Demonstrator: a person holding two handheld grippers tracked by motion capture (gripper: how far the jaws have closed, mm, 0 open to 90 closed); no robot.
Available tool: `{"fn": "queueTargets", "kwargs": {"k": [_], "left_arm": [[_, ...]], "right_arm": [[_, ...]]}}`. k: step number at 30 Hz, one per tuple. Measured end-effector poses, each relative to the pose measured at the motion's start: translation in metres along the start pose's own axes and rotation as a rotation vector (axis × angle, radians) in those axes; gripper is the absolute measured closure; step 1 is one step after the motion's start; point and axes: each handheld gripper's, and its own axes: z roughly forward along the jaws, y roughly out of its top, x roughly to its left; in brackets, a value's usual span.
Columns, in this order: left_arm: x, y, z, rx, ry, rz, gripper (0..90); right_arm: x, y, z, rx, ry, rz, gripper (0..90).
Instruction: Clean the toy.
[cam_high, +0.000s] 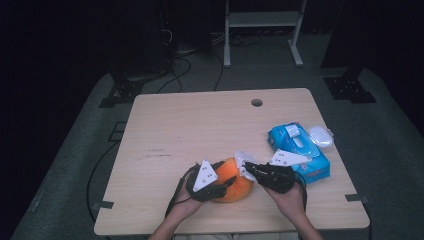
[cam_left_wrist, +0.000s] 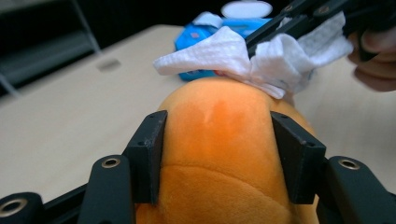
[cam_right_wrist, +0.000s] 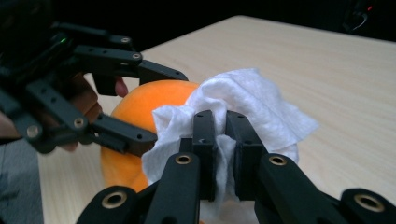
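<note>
The orange plush toy (cam_high: 235, 181) lies at the lower centre of the surface (cam_high: 200, 130); it looks soft and light, best held across its sides. The left claw (cam_left_wrist: 217, 156) grasps it there. The right claw (cam_right_wrist: 222, 154), clenched on a white wipe (cam_right_wrist: 252, 100), presses it on top.

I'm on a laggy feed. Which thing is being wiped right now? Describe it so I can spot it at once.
Start at the light wooden table and go to its near edge, left of the blue wet-wipe pack. There sits a round orange plush toy, clamped by the left tool. It is the only orange, soft thing, and the right tool presses a white tissue on it.
</note>
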Motion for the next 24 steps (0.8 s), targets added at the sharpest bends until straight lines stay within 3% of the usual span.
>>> {"fn": "queueTargets", "kwargs": {"k": [2,6,10,13,15,17,19,21,23,24], "left_arm": [[-0.002,-0.003,0.002,0.014,-0.013,-0.001,40.4],[0.005,-0.005,-0.003,0.021,-0.099,-0.076,29.5],[0.007,-0.01,-0.006,0.034,-0.096,-0.099,32.0],[0.006,-0.011,-0.007,0.035,-0.094,-0.107,32.3],[0.004,-0.011,-0.008,0.031,-0.1,-0.101,32.3],[0.004,-0.01,-0.008,0.027,-0.115,-0.106,31.8],[0.008,-0.007,-0.01,0.026,-0.132,-0.116,27.8],[0.016,-0.005,-0.013,0.013,-0.12,-0.165,21.6],[0.022,-0.006,-0.013,0.024,-0.085,-0.202,10.2],[0.026,-0.008,-0.012,0.042,-0.091,-0.236,8.5]], "right_arm": [[0.0,-0.001,0.001,0.002,-0.001,-0.001,81.5],[-0.007,-0.014,0.008,0.027,0.011,0.03,81.4],[-0.018,-0.021,0.007,0.051,-0.053,0.067,81.5],[-0.02,-0.023,0.006,0.052,-0.056,0.088,81.4],[-0.01,-0.016,0.004,0.04,-0.044,0.045,81.4],[-0.001,-0.01,0.003,0.018,0.001,0.021,81.4],[0.005,-0.008,0.005,0.044,0.012,-0.022,81.4],[0.001,-0.012,0.006,0.052,0.035,-0.014,81.5],[-0.002,-0.016,0.005,0.062,0.038,-0.034,81.5],[-0.002,-0.016,0.005,0.064,0.04,-0.041,81.5]]}}
